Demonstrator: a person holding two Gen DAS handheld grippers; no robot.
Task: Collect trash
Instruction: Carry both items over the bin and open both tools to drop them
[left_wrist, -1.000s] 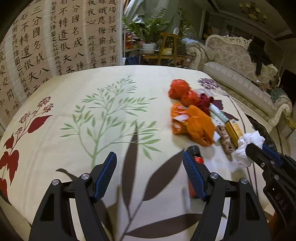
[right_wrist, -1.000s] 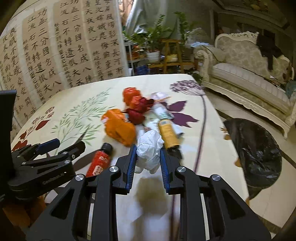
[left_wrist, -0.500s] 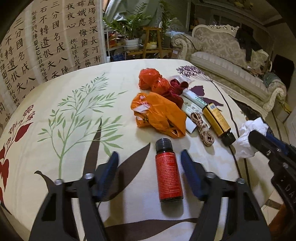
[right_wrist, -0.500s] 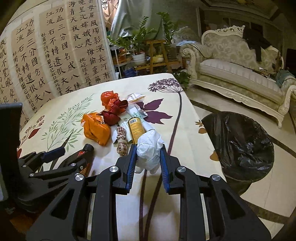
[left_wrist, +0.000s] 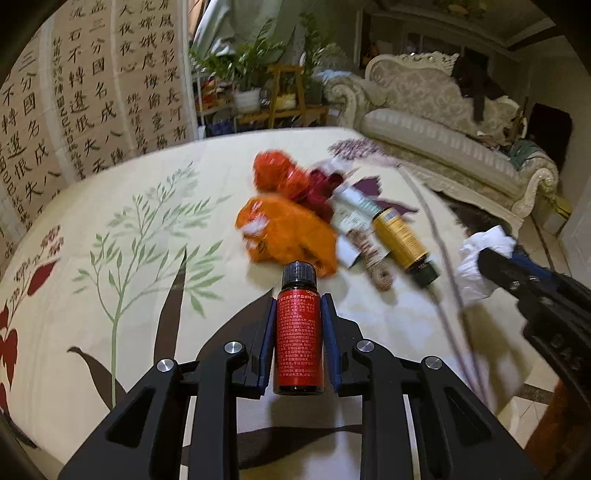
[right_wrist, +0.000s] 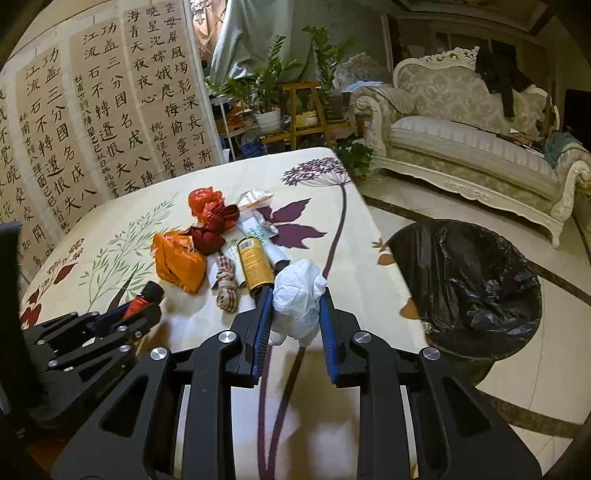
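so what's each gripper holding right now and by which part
Left gripper: jaws closing on the red bottle, pads on the sides of its labelled body, cap free. Right gripper: crumpled white tissue, pinched across its lower half.

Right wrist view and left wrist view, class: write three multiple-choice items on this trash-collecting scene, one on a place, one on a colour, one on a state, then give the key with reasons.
1. Where is the black-lined bin?
A. On the table
B. On the floor beside the table
C. On the sofa

2. What colour is the label of the small bottle between the left gripper's pads?
A. Red
B. Green
C. White

3. What is the right gripper doing?
A. Standing open and empty
B. Holding a yellow bottle
C. Holding a crumpled white wad

Key: 1 B, the bin stands on the tiled floor off the tablecloth's edge. 2 A, the label is red under a black cap, with the jaws closing on it. 3 C, the white wad sits pinched between the blue pads.
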